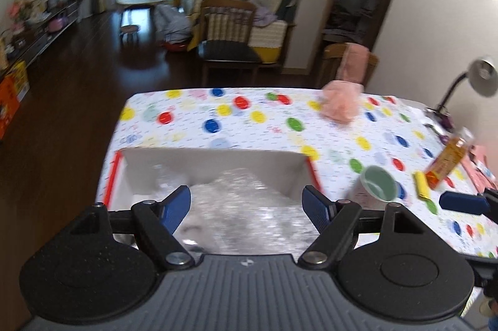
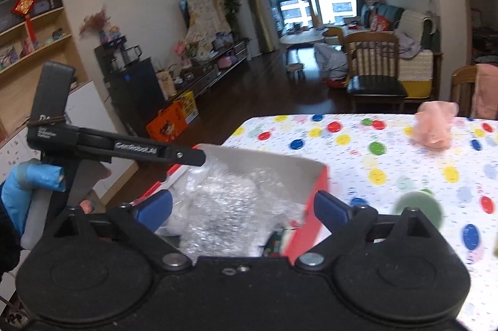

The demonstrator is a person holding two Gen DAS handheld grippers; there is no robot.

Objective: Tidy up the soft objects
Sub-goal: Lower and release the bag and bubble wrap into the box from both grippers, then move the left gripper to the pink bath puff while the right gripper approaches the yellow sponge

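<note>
A red box with a white inside (image 1: 214, 163) sits at the near left of the polka-dot table (image 1: 249, 119); it also shows in the right wrist view (image 2: 314, 191). Clear bubble wrap (image 1: 246, 206) fills it, seen too in the right wrist view (image 2: 230, 206). My left gripper (image 1: 247, 203) is open just above the wrap, holding nothing. My right gripper (image 2: 242, 206) is open above the same wrap, empty. A pink mesh bath puff (image 1: 340, 102) lies at the table's far edge, also in the right wrist view (image 2: 434, 127). The left gripper's body (image 2: 93, 141) shows at the left of the right wrist view.
A green-lined cup (image 1: 376, 183) lies on its side right of the box. A yellow item (image 1: 421, 184), an orange bottle (image 1: 448, 156) and a desk lamp (image 1: 479, 76) stand at the right. Wooden chairs (image 1: 230, 32) stand beyond the table.
</note>
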